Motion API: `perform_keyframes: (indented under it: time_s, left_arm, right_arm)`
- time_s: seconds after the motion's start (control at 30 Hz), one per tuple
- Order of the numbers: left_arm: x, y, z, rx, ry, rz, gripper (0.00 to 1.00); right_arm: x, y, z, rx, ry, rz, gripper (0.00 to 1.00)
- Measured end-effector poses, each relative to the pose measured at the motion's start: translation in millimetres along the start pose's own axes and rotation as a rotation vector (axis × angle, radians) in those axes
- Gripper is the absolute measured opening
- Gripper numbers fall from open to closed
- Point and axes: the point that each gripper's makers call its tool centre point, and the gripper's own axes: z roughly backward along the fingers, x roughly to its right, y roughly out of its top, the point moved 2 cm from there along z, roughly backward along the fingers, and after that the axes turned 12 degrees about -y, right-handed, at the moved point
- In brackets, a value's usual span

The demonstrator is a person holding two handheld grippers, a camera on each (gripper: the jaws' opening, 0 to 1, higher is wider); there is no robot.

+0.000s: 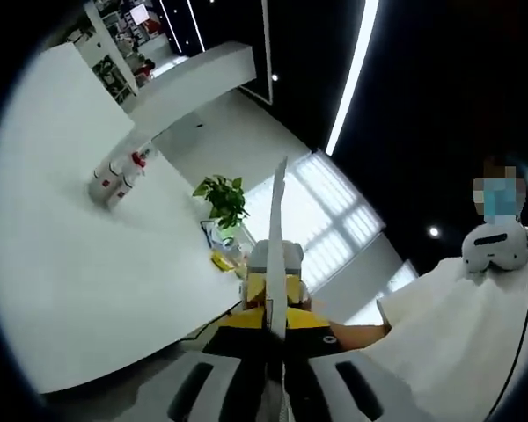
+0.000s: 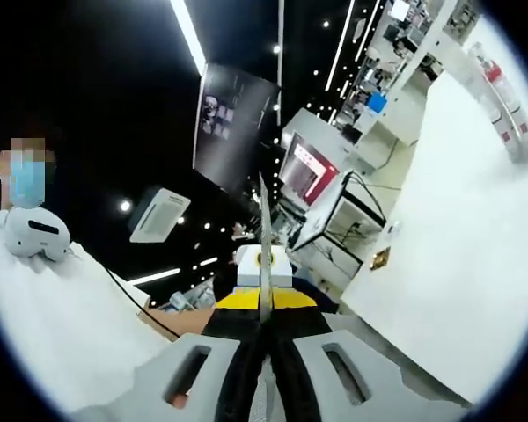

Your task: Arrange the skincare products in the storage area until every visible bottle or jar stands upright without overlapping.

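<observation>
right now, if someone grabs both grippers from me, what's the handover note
Left gripper: jaws pressed together, holding nothing, held away from the white table.
Right gripper: jaws also together, empty, pointing past the table edge.
Skincare bottles: clustered far off on the table in the left gripper view; they appear tipped over and touching, though the camera roll makes that uncertain. More bottles show at the far table edge in the right gripper view.
Done: nothing visible yet.
Left: reach the bottles, stand each upright, space them apart.

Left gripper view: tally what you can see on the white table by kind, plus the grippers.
Bottles with red caps: 2, lying close together on the table
Potted plants: 1
Grippers: 1, the left gripper
Total: 4
</observation>
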Motion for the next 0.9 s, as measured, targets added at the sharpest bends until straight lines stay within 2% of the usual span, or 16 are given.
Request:
perform_keyframes:
  time_s: [0.13, 0.2, 0.27, 0.43, 0.5, 0.57, 0.63, 0.77, 0.87, 0.9]
  left_arm:
    - [3.0, -6.3, 4.4, -0.013, 0.027, 0.007, 0.05]
    - [8.4, -5.9, 5.1, -0.002, 0.037, -0.003, 0.02]
    - [9.0, -2.3, 8.8, 0.018, 0.047, -0.009, 0.02]
    - [11.3, 16.1, 13.6, 0.155, 0.058, -0.01, 0.01]
    - [13.2, 25.0, 17.8, 0.203, 0.054, -0.02, 0.01]
    - [16.1, 38.0, 26.3, 0.28, 0.05, -0.009, 0.01]
    - [15.8, 47.8, 37.8, 0.316, 0.088, -0.043, 0.01]
    - [13.3, 65.7, 60.9, 0.432, 0.088, 0.011, 0.01]
    - [11.2, 77.5, 71.8, 0.502, 0.066, 0.049, 0.01]
    - [7.9, 79.4, 75.5, 0.506, 0.066, 0.064, 0.01]
  right_arm:
    - [-3.1, 3.7, -4.8, 0.003, 0.016, -0.048, 0.0]
    - [-5.8, 4.3, -7.5, -0.012, 0.028, -0.095, 0.0]
    - [-6.8, 6.6, -12.4, -0.01, 0.02, -0.099, 0.0]
    - [-6.9, 22.9, -25.4, 0.026, -0.014, -0.127, 0.06]
    - [1.4, 31.0, -33.9, 0.046, -0.056, -0.123, 0.19]
    - [7.3, 34.3, -41.7, 0.04, -0.089, -0.148, 0.28]
    - [8.4, 38.2, -51.3, 0.031, -0.107, -0.139, 0.32]
    - [11.2, 46.0, -66.8, 0.009, -0.154, -0.126, 0.47]
    - [8.3, 41.4, -71.1, -0.042, -0.145, -0.144, 0.39]
    - [6.7, 38.3, -72.1, -0.055, -0.141, -0.138, 0.37]
